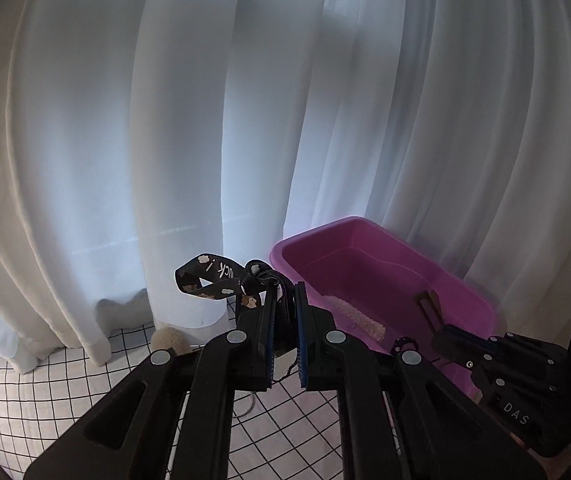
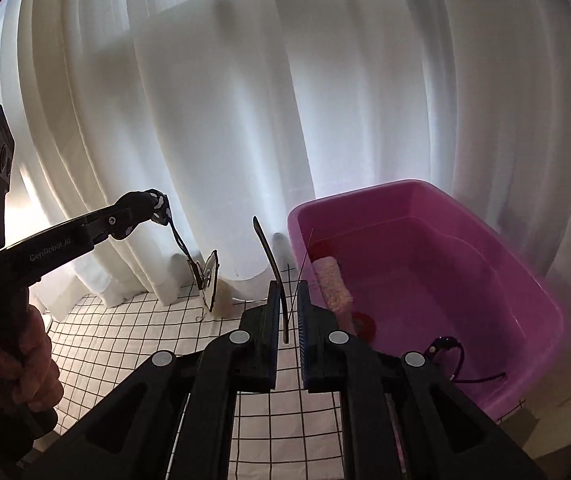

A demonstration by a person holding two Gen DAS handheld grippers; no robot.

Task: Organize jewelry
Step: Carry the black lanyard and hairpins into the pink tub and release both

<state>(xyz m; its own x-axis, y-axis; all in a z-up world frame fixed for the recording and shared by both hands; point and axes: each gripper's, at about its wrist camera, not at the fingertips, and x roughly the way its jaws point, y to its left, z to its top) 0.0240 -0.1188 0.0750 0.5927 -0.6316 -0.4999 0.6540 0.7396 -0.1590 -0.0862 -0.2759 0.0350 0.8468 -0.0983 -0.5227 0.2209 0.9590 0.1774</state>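
Note:
My left gripper [image 1: 285, 292] is shut on a black lanyard strap [image 1: 209, 276] printed with small bears and letters; it also shows in the right wrist view [image 2: 157, 204], where a clear card holder [image 2: 208, 276] hangs from the strap above the table. My right gripper [image 2: 289, 292] is shut on a thin dark hair clip [image 2: 271, 260] that sticks up between the fingers, just left of the pink tub [image 2: 525, 268]. In the left wrist view the right gripper [image 1: 435, 316] reaches over the pink tub [image 1: 481, 308].
The tub holds a fuzzy pink band [image 2: 333, 284], a red ring-shaped item [image 2: 363, 324] and a purple bracelet [image 2: 447, 348]. A white checked cloth [image 2: 125, 324] covers the table. A beige pompom [image 1: 169, 340] lies by the white curtain [image 1: 205, 120].

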